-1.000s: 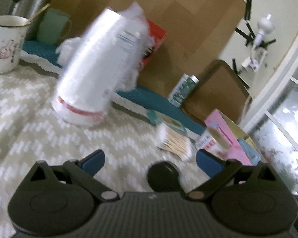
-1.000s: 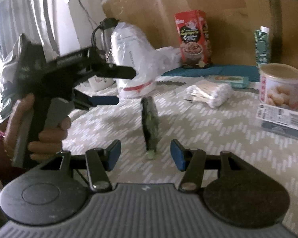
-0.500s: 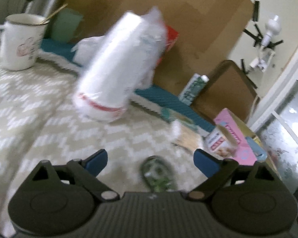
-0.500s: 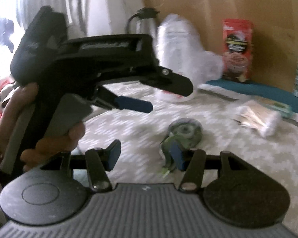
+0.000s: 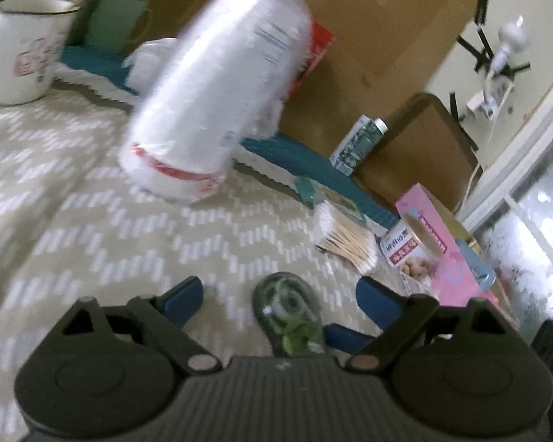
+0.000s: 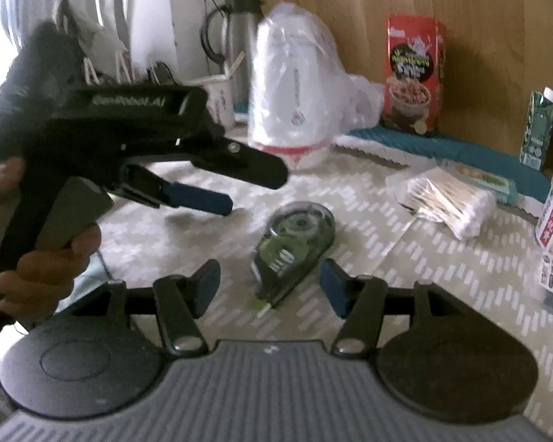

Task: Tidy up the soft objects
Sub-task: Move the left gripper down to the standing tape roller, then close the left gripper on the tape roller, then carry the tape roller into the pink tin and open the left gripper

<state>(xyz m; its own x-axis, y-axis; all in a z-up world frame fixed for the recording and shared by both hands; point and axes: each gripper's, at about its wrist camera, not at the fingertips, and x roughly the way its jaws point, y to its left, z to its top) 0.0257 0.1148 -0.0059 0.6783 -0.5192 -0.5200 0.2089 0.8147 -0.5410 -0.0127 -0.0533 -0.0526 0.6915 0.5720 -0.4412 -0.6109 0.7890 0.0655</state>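
Note:
A green correction-tape dispenser (image 5: 289, 309) lies on the patterned tablecloth (image 5: 92, 228), between and just ahead of my open left gripper (image 5: 280, 294). In the right wrist view the dispenser (image 6: 293, 248) lies flat between the open fingers of my right gripper (image 6: 271, 281), untouched. A white plastic-wrapped stack of cups (image 5: 217, 99) stands behind; it also shows in the right wrist view (image 6: 291, 95). A bag of cotton swabs (image 5: 344, 241) lies to the right, also in the right wrist view (image 6: 448, 199). The left gripper (image 6: 199, 197) appears there at left, hand-held above the cloth.
A white mug (image 5: 22, 51) and green cup (image 5: 116, 18) stand at back left. A red snack box (image 6: 414, 73), green carton (image 6: 540, 129), round tin (image 5: 413, 248) and pink box (image 5: 449, 254) sit along the back and right. A steel flask (image 6: 236, 37) stands behind.
Both grippers have closed in around the dispenser, which stood on edge a second ago and now lies flat. The right gripper's fingers are spread wider around it.

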